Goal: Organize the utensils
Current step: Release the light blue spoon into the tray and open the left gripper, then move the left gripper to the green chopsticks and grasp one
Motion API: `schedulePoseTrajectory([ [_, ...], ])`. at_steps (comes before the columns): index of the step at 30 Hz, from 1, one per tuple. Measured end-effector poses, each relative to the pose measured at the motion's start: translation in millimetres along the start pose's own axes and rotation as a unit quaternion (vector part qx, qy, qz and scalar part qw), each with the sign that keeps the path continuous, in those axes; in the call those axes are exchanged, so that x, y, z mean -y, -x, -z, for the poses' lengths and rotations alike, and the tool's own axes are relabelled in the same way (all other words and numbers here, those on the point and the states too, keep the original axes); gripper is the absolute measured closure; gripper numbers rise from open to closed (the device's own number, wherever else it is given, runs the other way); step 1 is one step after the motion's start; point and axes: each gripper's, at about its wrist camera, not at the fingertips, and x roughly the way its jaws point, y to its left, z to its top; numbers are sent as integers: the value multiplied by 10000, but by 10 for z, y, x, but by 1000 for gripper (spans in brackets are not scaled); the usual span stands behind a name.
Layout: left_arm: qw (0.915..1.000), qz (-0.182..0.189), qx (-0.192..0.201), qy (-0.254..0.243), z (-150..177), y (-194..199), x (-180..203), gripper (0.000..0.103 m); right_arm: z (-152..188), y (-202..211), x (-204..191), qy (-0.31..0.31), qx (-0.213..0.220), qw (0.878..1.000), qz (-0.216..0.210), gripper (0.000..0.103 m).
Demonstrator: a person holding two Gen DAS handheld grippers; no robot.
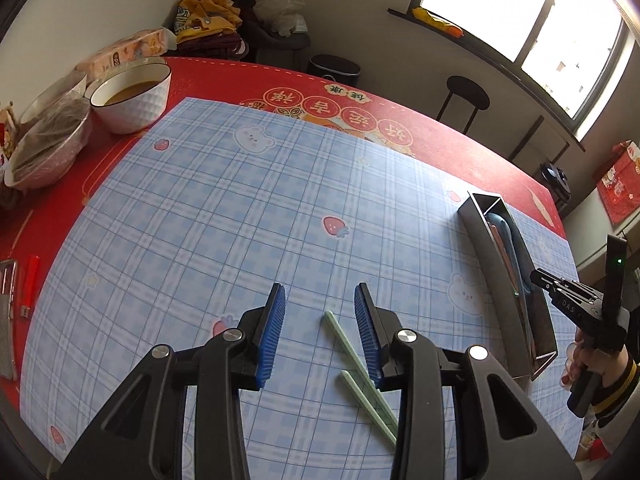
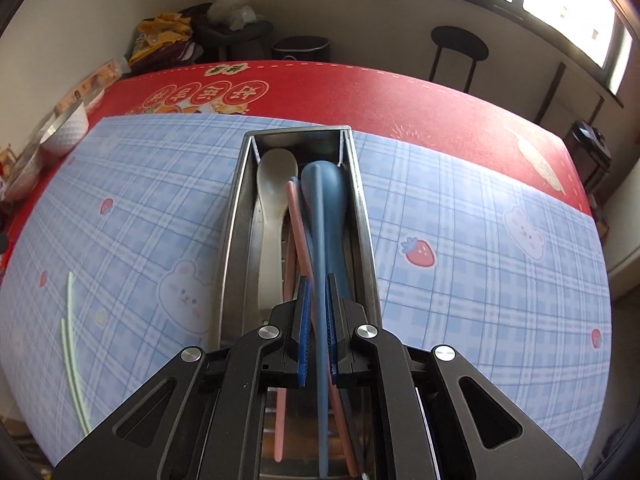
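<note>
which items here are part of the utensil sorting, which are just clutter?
Job items:
- metal tray
- blue chopstick in the right gripper
- white spoon, blue spoon, pink chopsticks in the tray
- green chopsticks on the mat, under the open left gripper

Clutter:
- bowl of broth
- covered bowl
- red lighter
- tissue pack

Left wrist view looks down across the tabletop (image 1: 240, 200); right wrist view sits close over the metal tray (image 2: 236, 216) — both share tray (image 1: 480, 240) and green chopsticks (image 1: 360, 368).
</note>
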Motion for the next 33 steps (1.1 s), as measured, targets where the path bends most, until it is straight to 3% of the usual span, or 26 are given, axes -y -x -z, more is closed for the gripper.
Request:
schedulePoseTrajectory([
  [12,9999,77,-66,-126,85,79,-26,68,272,572,-166,-448,424,9967,-536,95],
  [20,9980,23,-627,-96,483,-95,103,68,680,762,-494,-815,464,9922,-820,95],
  [24,9961,40,-870,-163,691,-180,267,67,866,813,-602,-677,465,9927,-880,94],
  [29,9935,-6,-1059,-420,893,-235,508,64,1054,892,-532,-755,535,9933,-695,90],
  [33,9916,-110,-1268,-221,1023,-288,571,68,1167,894,-447,-773,497,9930,-740,89],
])
